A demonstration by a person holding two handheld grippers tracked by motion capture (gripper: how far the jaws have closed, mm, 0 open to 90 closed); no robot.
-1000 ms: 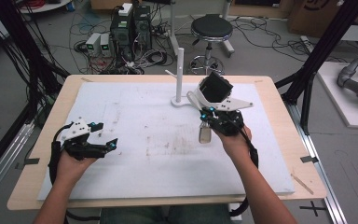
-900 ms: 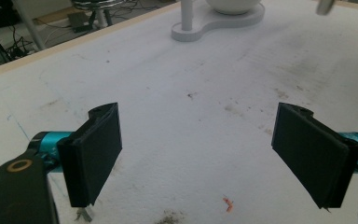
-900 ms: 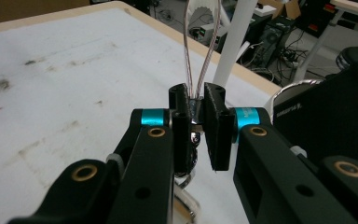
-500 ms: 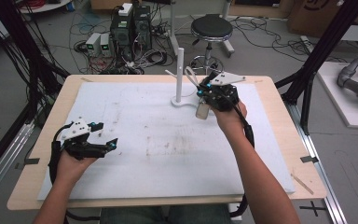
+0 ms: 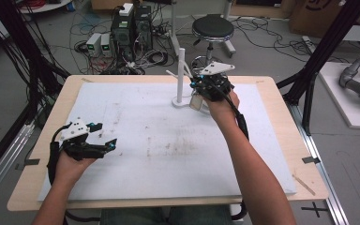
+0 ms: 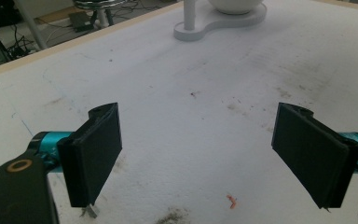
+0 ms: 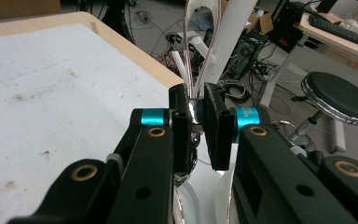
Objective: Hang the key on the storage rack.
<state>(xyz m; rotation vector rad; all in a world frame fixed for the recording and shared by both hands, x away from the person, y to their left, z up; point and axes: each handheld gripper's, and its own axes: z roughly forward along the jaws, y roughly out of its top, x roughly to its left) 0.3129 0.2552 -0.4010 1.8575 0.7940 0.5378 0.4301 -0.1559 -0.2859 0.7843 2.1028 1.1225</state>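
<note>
Right gripper (image 5: 198, 96) now at the white stand (image 5: 180, 75), upper centre.
It has moved up-frame since earlier, jaws clamped on a small looped keyring-like object (image 7: 196, 109) beside the post; left gripper (image 5: 104, 136) wide open, unmoved, lower left.

Wooden table (image 5: 281, 154) carries a stained white mat (image 5: 159, 140). Behind its far edge: black round stool (image 5: 213, 28), computer towers (image 5: 130, 26) amid tangled floor cables (image 5: 82, 47). Cardboard box (image 5: 316, 14) at far right. Black frame struts (image 5: 316, 61) flank the table.
</note>
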